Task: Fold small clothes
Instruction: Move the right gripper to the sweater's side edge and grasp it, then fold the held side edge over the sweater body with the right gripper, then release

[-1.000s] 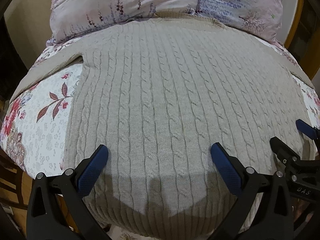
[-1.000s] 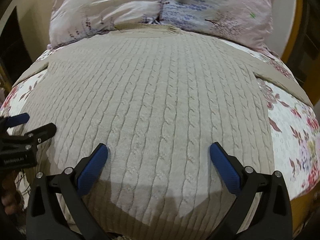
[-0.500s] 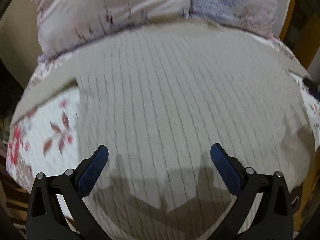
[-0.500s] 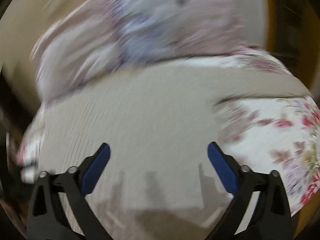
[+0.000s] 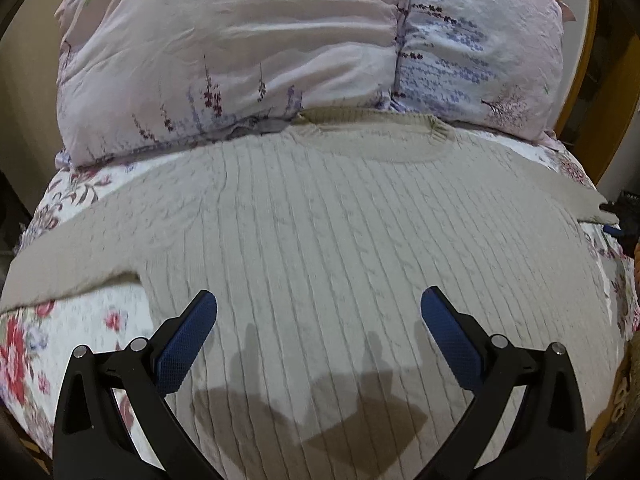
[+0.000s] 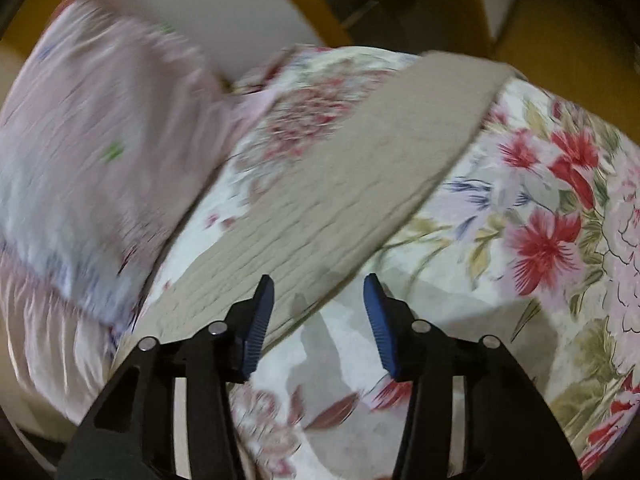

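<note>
I can't find any words, numbers or signs to read here. My beige cable-knit sweater [image 5: 320, 240] and the flowery white bedsheet [image 6: 540, 240] only have patterns, no letters.

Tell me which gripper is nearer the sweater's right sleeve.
Right. The right gripper hangs over the sleeve, its fingers closing astride the edge without pinching it. The left gripper hovers open above the sweater's body.

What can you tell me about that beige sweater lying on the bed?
The sweater is a beige cable-knit with a ribbed round collar, spread flat on the floral bedspread, sleeves out to both sides. Its collar touches the pillows. One sleeve runs slantwise ahead of the right gripper; neither gripper holds it.
</note>
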`<action>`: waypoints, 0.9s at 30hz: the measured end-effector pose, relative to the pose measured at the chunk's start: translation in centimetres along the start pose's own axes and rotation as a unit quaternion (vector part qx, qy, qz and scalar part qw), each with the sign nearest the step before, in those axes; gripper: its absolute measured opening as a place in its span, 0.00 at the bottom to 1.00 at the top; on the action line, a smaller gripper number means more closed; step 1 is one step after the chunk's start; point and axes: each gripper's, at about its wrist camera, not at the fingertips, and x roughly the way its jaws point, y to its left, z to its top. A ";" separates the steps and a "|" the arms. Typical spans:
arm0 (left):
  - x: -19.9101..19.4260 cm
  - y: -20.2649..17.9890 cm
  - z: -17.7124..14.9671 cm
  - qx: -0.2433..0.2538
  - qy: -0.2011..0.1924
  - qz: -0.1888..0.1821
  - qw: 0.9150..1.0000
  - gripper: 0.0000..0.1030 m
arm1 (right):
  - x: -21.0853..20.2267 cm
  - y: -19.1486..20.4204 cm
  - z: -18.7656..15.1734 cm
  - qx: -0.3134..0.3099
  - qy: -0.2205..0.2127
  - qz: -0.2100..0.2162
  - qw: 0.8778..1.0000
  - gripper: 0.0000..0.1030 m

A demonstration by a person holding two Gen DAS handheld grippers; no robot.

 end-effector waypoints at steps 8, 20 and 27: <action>1.9 1.2 1.7 -0.032 0.002 -0.033 0.999 0.99 | 1.6 -1.8 1.9 0.054 -0.015 0.030 0.998 0.32; 4.0 3.5 2.8 -0.090 0.002 -0.094 0.992 0.99 | 1.2 -1.5 2.5 0.027 -0.068 0.016 0.997 0.08; 3.9 4.1 2.8 -0.103 -0.016 -0.146 0.984 0.99 | -2.3 5.0 1.8 -0.090 -0.143 0.071 0.983 0.07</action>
